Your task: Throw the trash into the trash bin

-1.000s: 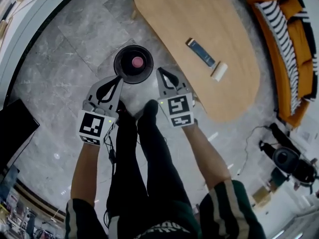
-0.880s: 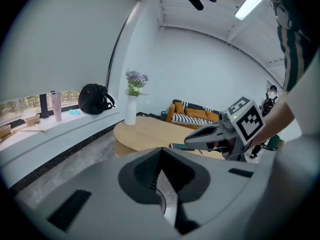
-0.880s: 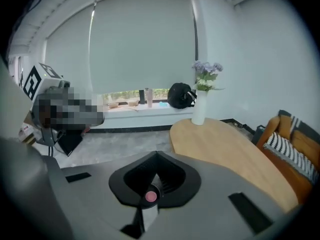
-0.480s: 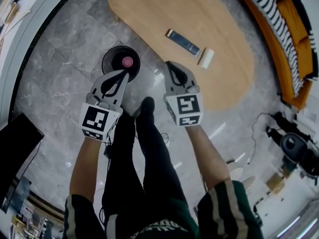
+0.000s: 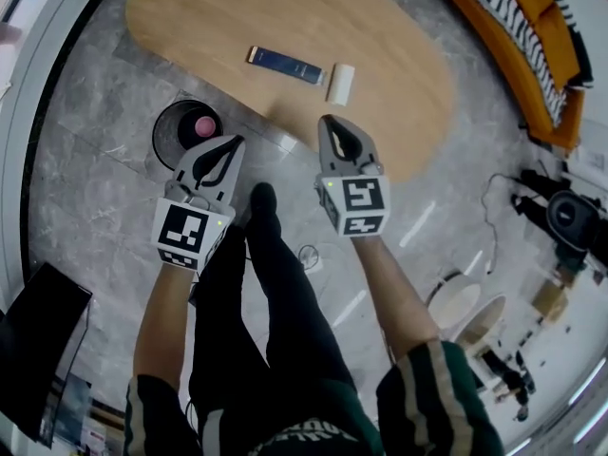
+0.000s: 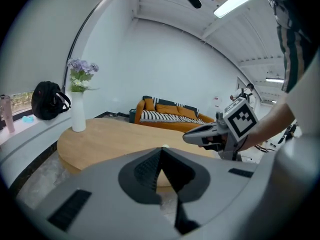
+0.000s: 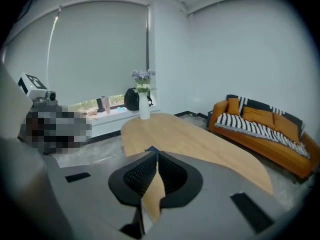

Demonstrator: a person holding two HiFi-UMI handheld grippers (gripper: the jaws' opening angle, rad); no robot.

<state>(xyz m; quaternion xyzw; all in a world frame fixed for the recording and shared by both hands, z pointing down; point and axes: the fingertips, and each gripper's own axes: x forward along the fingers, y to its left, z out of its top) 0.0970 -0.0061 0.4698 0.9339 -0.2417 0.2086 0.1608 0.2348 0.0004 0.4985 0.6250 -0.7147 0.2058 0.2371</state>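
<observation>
The left gripper [image 5: 234, 142] and the right gripper [image 5: 329, 122] are both pinched shut and hold nothing. Just beyond the right fingertips, a white paper roll [image 5: 340, 84] and a blue wrapper [image 5: 285, 63] lie on the wooden table [image 5: 408, 60]. The bin [image 5: 163, 146], with something pink [image 5: 203, 124] inside, stands just left of the left fingertips. The person's leg [image 5: 275, 255] hangs between the grippers.

No writing, label or number can be read anywhere.

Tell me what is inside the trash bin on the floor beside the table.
One small pink item lies inside the round black trash bin. The rest of the inside is dark, so anything beneath or beside the pink item cannot be made out.
</observation>
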